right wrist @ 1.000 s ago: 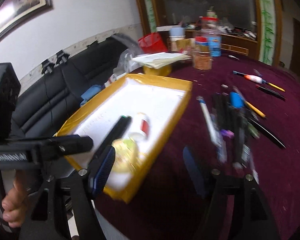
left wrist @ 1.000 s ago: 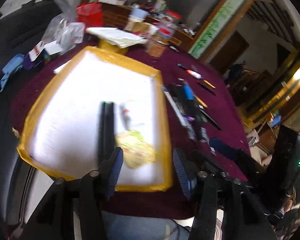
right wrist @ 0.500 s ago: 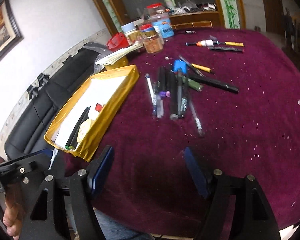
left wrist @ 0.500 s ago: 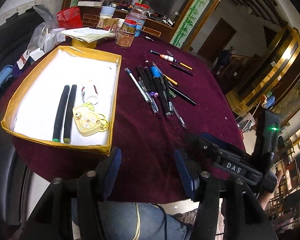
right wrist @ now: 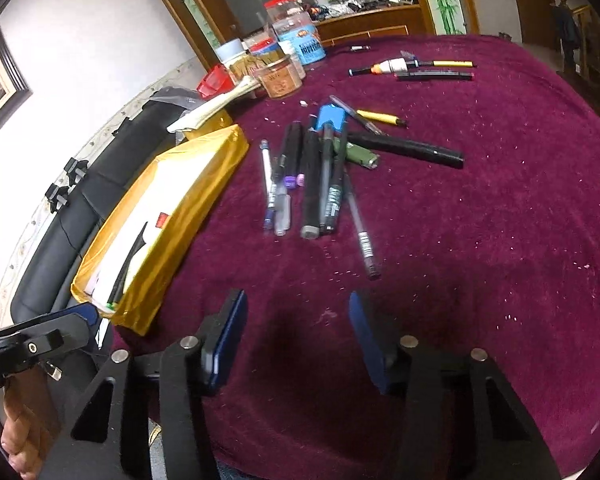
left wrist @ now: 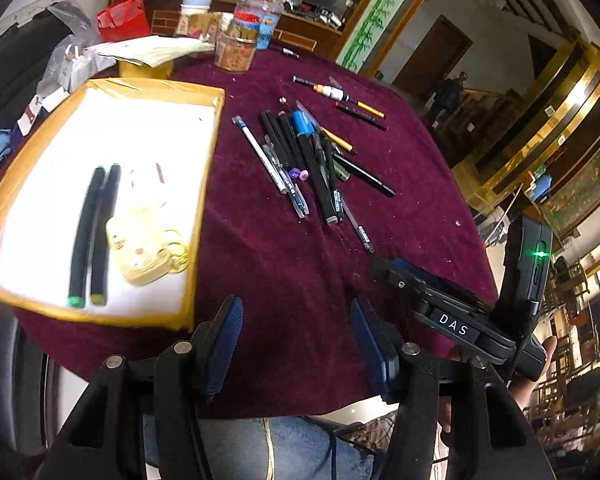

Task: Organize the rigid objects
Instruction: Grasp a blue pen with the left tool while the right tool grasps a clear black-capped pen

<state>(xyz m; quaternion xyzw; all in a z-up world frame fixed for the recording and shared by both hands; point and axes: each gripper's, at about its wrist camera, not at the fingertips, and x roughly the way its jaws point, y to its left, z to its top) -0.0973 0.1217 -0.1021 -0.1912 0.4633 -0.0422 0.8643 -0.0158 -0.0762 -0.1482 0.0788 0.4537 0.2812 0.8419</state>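
Tilting down over the pens (right wrist: 320, 176), right tongs (right wrist: 298, 336) (just narrowing, spread, empty).

Dim indoor light; the white tray floor (left wrist: 100, 140) glares, overexposed. Slight motion blur smears the pens (right wrist: 312, 184). Fisheye bends the edges, corners black.

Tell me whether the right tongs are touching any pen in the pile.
Apart. The right wrist view shows the right tongs open over bare maroon cloth, with a clear strip of cloth before the nearest pen.
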